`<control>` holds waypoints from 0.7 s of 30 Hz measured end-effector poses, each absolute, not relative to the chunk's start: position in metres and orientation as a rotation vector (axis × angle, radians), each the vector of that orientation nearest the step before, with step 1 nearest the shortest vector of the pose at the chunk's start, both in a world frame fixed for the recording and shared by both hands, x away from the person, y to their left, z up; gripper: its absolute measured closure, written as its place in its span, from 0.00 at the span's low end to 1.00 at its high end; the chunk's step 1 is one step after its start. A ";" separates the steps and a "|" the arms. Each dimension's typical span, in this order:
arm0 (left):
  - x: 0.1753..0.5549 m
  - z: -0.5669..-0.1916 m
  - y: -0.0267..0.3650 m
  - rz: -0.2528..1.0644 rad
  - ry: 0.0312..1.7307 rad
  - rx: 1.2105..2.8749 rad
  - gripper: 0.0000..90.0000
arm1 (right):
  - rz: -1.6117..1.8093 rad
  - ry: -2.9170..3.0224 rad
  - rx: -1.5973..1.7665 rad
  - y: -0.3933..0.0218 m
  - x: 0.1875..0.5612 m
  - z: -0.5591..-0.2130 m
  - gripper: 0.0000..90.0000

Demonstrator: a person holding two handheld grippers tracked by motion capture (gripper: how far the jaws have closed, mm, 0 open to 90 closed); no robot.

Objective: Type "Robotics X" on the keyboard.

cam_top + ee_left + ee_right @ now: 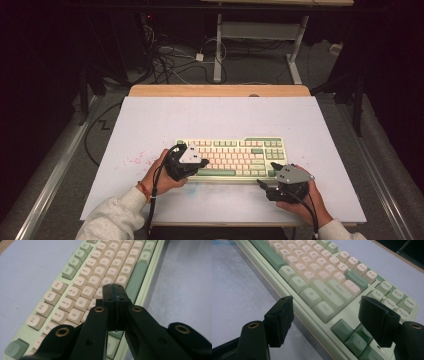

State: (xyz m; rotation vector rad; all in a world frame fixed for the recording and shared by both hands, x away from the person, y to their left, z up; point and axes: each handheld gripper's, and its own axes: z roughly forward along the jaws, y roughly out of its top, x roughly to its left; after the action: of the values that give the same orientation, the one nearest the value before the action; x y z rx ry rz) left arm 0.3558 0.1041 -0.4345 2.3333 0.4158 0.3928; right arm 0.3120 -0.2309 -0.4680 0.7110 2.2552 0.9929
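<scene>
1 keyboard (232, 158) and 2 hand-held grippers, left hand-held gripper (202, 163) and right hand-held gripper (261, 183).

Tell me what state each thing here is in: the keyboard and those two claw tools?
keyboard: flat on the table, keys up, unheld.
left gripper: jaws shut, empty, tips over the letter keys.
right gripper: jaws open, empty, at the keyboard's right end.

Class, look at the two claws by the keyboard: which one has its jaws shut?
The left claw, over the keyboard's letter keys: its two jaws press flat together with nothing between them. The right claw, at the keyboard's near right corner, stands wide open.
</scene>
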 end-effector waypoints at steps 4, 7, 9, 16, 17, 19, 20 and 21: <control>0.355 -0.435 0.100 0.382 0.406 2.336 0.97 | 0.993 2.254 0.714 -0.231 0.311 -0.468 0.32; 0.354 -0.437 0.094 0.379 0.396 2.344 0.97 | 0.995 2.254 0.712 -0.231 0.312 -0.467 0.32; 0.354 -0.439 0.091 0.375 0.385 2.354 0.97 | 0.993 2.255 0.713 -0.230 0.311 -0.467 0.32; 0.356 -0.445 0.076 0.362 0.361 2.383 0.97 | 0.998 2.249 0.712 -0.231 0.311 -0.467 0.32; 0.357 -0.446 0.074 0.359 0.360 2.382 0.97 | 0.999 2.245 0.710 -0.232 0.311 -0.467 0.32; 0.357 -0.447 0.069 0.356 0.350 2.384 0.97 | 1.001 2.242 0.707 -0.232 0.311 -0.466 0.32; 0.358 -0.447 0.067 0.358 0.347 2.388 0.97 | 1.000 2.244 0.710 -0.232 0.311 -0.466 0.32; 0.359 -0.448 0.065 0.354 0.343 2.389 0.97 | 0.995 2.246 0.709 -0.232 0.311 -0.467 0.32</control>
State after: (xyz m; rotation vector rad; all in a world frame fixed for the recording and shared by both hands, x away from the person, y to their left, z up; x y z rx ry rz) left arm 0.3586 0.0649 -0.4477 2.3894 0.3431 0.3538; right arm 0.3113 -0.2317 -0.4669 0.7094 2.2459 0.9954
